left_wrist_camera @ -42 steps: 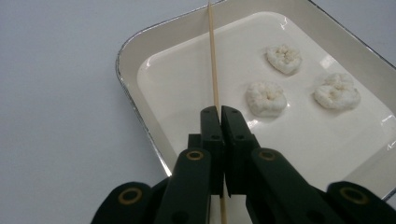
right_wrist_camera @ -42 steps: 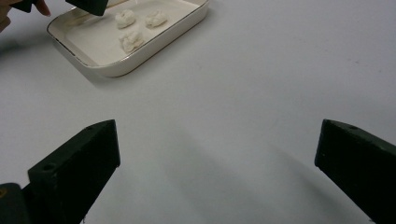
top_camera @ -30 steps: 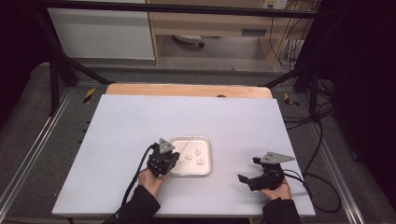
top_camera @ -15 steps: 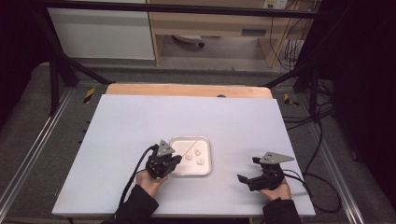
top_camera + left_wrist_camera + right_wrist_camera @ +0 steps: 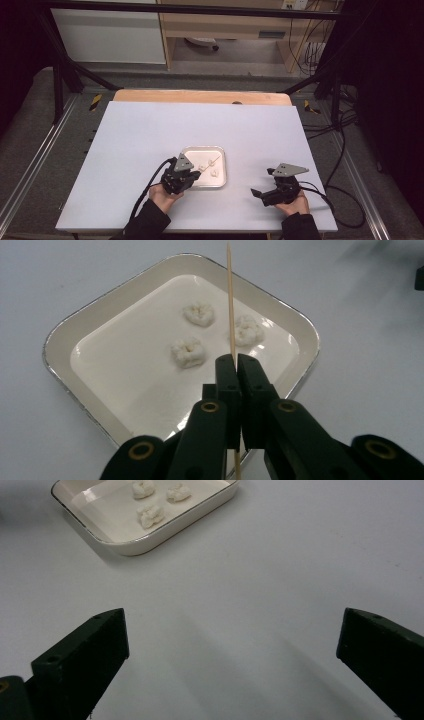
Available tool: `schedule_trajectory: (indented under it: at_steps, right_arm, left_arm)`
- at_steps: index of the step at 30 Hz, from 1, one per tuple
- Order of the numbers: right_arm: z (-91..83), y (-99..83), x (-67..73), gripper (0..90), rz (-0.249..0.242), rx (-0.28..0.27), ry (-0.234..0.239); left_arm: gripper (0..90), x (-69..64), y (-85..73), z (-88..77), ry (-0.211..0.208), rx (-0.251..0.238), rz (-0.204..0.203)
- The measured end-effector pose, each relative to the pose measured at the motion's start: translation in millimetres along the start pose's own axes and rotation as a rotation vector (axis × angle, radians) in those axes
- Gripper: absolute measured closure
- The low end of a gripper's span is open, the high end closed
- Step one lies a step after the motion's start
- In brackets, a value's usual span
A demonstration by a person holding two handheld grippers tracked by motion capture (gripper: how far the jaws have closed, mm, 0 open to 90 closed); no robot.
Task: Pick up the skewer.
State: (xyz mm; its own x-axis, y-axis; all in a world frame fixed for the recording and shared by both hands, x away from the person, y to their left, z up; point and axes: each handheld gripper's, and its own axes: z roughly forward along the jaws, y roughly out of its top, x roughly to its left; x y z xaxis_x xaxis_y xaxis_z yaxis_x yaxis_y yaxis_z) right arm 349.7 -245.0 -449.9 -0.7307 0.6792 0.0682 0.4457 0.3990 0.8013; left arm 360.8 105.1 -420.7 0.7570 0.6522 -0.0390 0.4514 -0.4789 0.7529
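A thin wooden skewer (image 5: 231, 300) is clamped between the jaws of my left gripper (image 5: 236, 362) and points out over a shallow white tray (image 5: 125, 294). Three small white dough-like lumps (image 5: 189, 352) lie in the tray, and the skewer's shaft passes above them. In the high view my left gripper (image 5: 196, 174) sits at the near left edge of the tray (image 5: 204, 148). My right gripper (image 5: 261, 182) rests near the table's front right, jaws wide apart with nothing between them. From the right gripper (image 5: 232, 655) view, the tray (image 5: 165, 530) lies farther off at the upper left.
The white table top (image 5: 150, 130) has bare room to the left, behind and to the right of the tray. A wooden strip (image 5: 200, 96) runs along its far edge. Cables (image 5: 150, 187) trail from both grippers toward the front.
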Motion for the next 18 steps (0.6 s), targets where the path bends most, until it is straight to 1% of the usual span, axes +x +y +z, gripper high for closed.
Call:
schedule_trajectory:
  at_steps: [2,4,5,7,9,12,13,15,17,18]
  right_arm:
    - [-0.1,1.2,1.3,1.0,-0.014,0.003,-0.009]
    - [-0.1,1.8,2.1,0.9,-0.016,0.002,-0.010]
    - [0.3,3.0,3.3,1.0,-0.032,0.010,-0.018]
    - [1.0,3.7,4.1,1.0,-0.038,0.016,-0.020]
    - [2.7,6.7,7.3,1.0,-0.070,0.034,-0.026]
    - [4.3,9.3,10.2,1.0,-0.095,0.043,-0.031]
    - [4.4,10.0,11.1,1.0,-0.100,0.046,-0.033]
    - [5.6,11.3,12.5,1.0,-0.109,0.049,-0.033]
    - [6.3,12.1,13.4,1.0,-0.113,0.054,-0.033]
    - [7.5,13.9,15.7,1.0,-0.134,0.062,-0.039]
  left_arm:
    - [88.5,-2.0,1.7,0.0,-0.012,0.008,0.019]
    - [88.5,-2.9,2.2,-0.1,-0.018,0.011,0.021]
    - [88.5,-3.6,2.8,-0.2,-0.021,0.012,0.026]
    - [88.4,-5.4,4.1,-0.4,-0.028,0.015,0.032]
    - [88.5,-7.1,6.3,-0.6,-0.041,0.020,0.045]
    - [88.4,-7.7,7.9,-0.6,-0.045,0.028,0.054]
    - [88.4,-7.5,9.4,-0.8,-0.052,0.030,0.057]
    - [88.4,-7.8,10.2,-0.7,-0.054,0.031,0.058]
    - [88.5,-8.8,12.2,-0.2,-0.056,0.035,0.067]
    - [88.4,-8.9,13.4,0.0,-0.058,0.042,0.077]
